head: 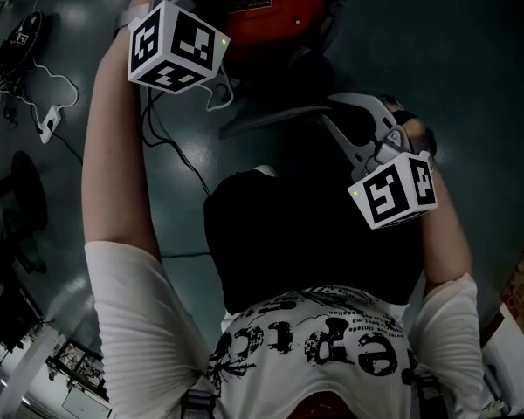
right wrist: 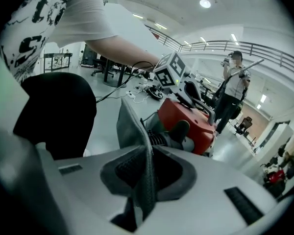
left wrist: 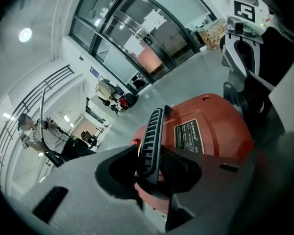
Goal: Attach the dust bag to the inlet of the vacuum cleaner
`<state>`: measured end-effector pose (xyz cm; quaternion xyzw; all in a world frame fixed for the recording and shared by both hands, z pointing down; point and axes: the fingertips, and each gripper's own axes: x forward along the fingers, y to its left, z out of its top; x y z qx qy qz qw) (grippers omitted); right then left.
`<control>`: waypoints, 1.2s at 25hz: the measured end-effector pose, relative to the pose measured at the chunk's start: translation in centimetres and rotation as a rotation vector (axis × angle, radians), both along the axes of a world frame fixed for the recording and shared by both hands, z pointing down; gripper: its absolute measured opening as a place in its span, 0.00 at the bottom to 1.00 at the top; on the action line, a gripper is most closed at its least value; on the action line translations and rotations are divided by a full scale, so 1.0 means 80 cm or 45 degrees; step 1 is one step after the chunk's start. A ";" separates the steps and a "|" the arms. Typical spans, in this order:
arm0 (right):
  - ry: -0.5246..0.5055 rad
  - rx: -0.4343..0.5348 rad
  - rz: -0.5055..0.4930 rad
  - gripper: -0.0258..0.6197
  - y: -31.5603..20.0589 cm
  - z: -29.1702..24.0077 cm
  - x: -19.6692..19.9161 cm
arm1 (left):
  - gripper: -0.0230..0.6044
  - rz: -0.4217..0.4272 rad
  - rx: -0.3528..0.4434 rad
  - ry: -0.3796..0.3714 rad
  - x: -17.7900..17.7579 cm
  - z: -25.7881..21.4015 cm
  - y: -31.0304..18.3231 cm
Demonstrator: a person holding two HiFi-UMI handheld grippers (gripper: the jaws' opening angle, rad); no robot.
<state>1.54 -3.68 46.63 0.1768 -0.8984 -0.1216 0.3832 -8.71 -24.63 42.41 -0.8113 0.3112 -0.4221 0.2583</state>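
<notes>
The red vacuum cleaner (head: 269, 7) stands on the floor ahead of me. My left gripper (left wrist: 154, 173) is shut on its black ribbed handle (left wrist: 152, 136), above the red body (left wrist: 210, 131); in the head view only this gripper's marker cube (head: 175, 46) shows. The dust bag (right wrist: 132, 126) is grey fabric, and my right gripper (right wrist: 147, 180) is shut on its edge. From the head view the bag (head: 275, 119) hangs just in front of the vacuum, at the right gripper (head: 341, 116). Past the bag, a dark ribbed hose (right wrist: 157, 138) sits against the vacuum (right wrist: 191, 121).
Cables and a power strip (head: 45, 125) lie on the floor at the left. My black-trousered knee (head: 306, 243) is below the grippers. A person (right wrist: 232, 89) stands beyond the vacuum. Glass doors (left wrist: 137, 38) and chairs stand further off.
</notes>
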 end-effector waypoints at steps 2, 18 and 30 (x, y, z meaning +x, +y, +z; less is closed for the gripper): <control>-0.012 -0.024 0.008 0.10 -0.001 0.001 0.000 | 0.22 0.003 -0.026 -0.001 0.000 0.001 0.001; -0.009 0.052 0.151 0.12 -0.028 0.004 0.000 | 0.23 -0.066 -0.054 0.051 0.002 0.003 -0.003; -0.037 0.108 0.272 0.14 -0.064 -0.002 -0.003 | 0.23 -0.041 -0.073 0.075 0.004 0.001 -0.004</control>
